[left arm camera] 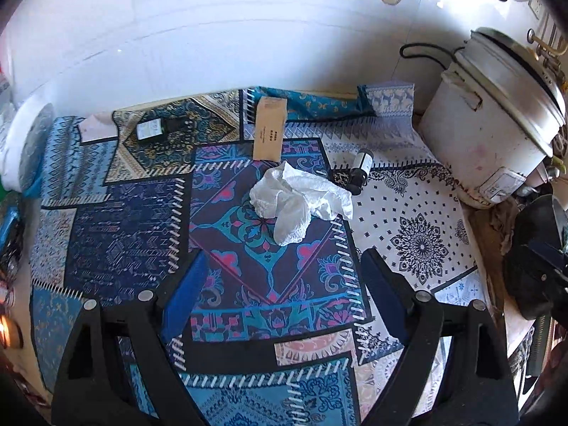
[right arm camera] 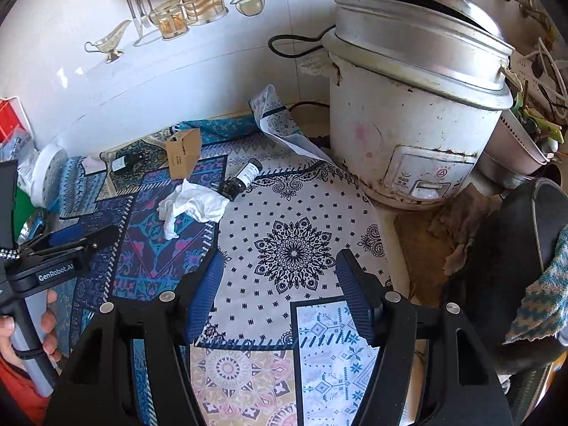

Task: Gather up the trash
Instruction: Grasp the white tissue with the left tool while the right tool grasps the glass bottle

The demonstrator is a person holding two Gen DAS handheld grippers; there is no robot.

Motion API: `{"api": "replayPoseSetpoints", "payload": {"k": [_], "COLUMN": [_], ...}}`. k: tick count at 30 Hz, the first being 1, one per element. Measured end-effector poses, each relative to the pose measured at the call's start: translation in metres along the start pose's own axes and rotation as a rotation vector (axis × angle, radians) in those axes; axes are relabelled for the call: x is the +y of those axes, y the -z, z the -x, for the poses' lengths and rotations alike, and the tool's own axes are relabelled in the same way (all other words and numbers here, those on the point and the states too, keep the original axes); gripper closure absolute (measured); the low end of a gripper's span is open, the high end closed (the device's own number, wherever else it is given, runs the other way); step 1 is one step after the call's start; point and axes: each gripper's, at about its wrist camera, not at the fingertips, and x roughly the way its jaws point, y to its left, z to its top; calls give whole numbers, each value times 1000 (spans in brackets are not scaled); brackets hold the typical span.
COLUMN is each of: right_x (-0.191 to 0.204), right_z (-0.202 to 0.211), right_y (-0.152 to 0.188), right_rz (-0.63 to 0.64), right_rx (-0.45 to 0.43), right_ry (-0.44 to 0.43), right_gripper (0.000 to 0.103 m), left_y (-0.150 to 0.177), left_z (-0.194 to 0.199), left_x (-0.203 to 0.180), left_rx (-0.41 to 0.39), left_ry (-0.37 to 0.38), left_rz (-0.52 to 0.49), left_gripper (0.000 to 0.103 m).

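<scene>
Both jaws stand released and empty above the patterned cloth [left arm camera: 117,241] on the counter, the left gripper [left arm camera: 280,266] just near of the crumpled tissue [left arm camera: 298,202], the right gripper [right arm camera: 280,273] over the white patch. Beyond the tissue lie a box [left arm camera: 269,131] and two bottles, one at its right [left arm camera: 360,170], one far left [left arm camera: 156,128]. A cooker [right arm camera: 408,113] stands far right; a hand [right arm camera: 46,333] grips the left handle, tilted down.

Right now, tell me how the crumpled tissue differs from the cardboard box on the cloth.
The crumpled tissue is white, soft and shapeless; the cardboard box is brown, rigid and rectangular, with small print. The tissue lies nearer the left gripper, on the purple patch; the box lies beyond it, towards the wall. Both rest on the patterned cloth, ungripped.
</scene>
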Motion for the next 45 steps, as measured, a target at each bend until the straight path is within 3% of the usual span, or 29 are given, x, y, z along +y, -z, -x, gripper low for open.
{"api": "replayPoseSetpoints", "payload": {"k": [6,12,15,21,22,25,27,35,45], "right_x": [15,30,38,45,46,50,51,48,28], "right_z": [-52,-112,-141,-183,-188,-200,-205,-194,-98], "right_y": [-23,-40,-54,-78,-80,-84,-85,-67,-15], "right_rz": [-74,-125,-126,-135,-134,-120,-119,-114,-74], "right_rx": [67,113,128,126,129,128,144,155,114], "right_ry": [34,34,11,11,18,23,24,-5,-74], "right_gripper": [41,41,41,41,42,50,64,77,77], "left_y": [-27,-38,-42,-45,-45,-48,-49,-53,-41], "left_z": [-80,-119,-131,-145,-146,-149,-149,-118,-26], "left_x": [15,26,27,25,23,21,21,32,23], "left_rx": [142,168,147,122,123,122,125,57,-89], "left_ry": [99,159,135,167,172,175,182,167,114], "left_rz": [-64,-88,-101,-102,-110,-106,-90,-60,-11], "left_gripper": [18,20,33,59,70,89,96,99,100]}}
